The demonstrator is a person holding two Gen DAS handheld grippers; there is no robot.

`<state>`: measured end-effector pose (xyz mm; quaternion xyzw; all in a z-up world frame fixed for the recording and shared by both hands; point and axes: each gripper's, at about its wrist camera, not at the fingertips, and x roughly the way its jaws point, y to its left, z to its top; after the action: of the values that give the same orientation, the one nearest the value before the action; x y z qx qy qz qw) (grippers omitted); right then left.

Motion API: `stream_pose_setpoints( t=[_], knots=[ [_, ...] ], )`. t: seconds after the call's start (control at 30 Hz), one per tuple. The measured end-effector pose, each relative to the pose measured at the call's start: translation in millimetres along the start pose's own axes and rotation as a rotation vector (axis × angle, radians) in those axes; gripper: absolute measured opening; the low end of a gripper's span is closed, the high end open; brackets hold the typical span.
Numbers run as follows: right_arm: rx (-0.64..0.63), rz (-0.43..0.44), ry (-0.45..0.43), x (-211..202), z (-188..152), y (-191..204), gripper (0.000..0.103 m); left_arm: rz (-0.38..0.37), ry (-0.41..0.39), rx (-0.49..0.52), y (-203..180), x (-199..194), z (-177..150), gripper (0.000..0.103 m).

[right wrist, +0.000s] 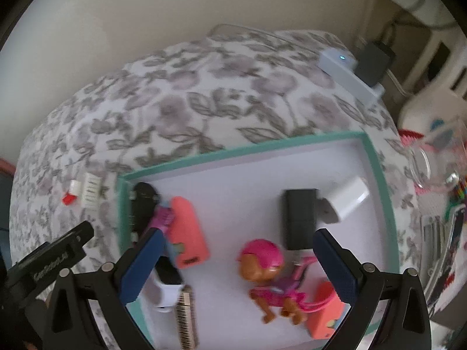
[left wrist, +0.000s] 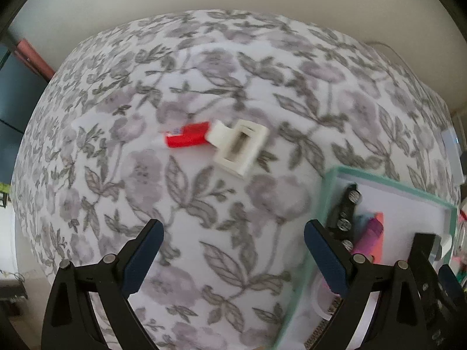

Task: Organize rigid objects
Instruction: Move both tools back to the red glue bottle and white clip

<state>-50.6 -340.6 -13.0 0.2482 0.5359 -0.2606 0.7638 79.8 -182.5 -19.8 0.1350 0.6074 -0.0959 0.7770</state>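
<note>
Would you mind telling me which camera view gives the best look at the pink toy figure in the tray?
The right wrist view shows it best: the pink toy figure lies whole on the floor of the teal-rimmed tray, close below the camera. In the left wrist view only the tray's near corner shows, and the figure cannot be made out there.

Tray [left wrist: 329, 175] cut off by frame edge, contents smeared by blur; comb [right wrist: 185, 318] in the tray half hidden under right gripper [right wrist: 238, 265].
</note>
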Motion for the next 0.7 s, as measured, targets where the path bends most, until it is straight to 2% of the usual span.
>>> stream_pose_setpoints(
  t=[0.17,0.33,0.7],
  knots=[
    [-0.05,0.047,-0.029,-8.7,0.8,29.9,0.103,0.011,-0.015,-0.046,32.2,0.2,8.4,0.097],
    [-0.1,0.052,-0.052,-11.2,0.4,51.8,0.103,0.015,-0.028,-0.108,66.7,-0.8,16.6,0.097],
    [-0.192,0.13,-0.112,-7.6,-1.0,99.2,0.103,-0.02,-0.042,-0.18,108.2,3.0,32.8,0.097]
  ],
)
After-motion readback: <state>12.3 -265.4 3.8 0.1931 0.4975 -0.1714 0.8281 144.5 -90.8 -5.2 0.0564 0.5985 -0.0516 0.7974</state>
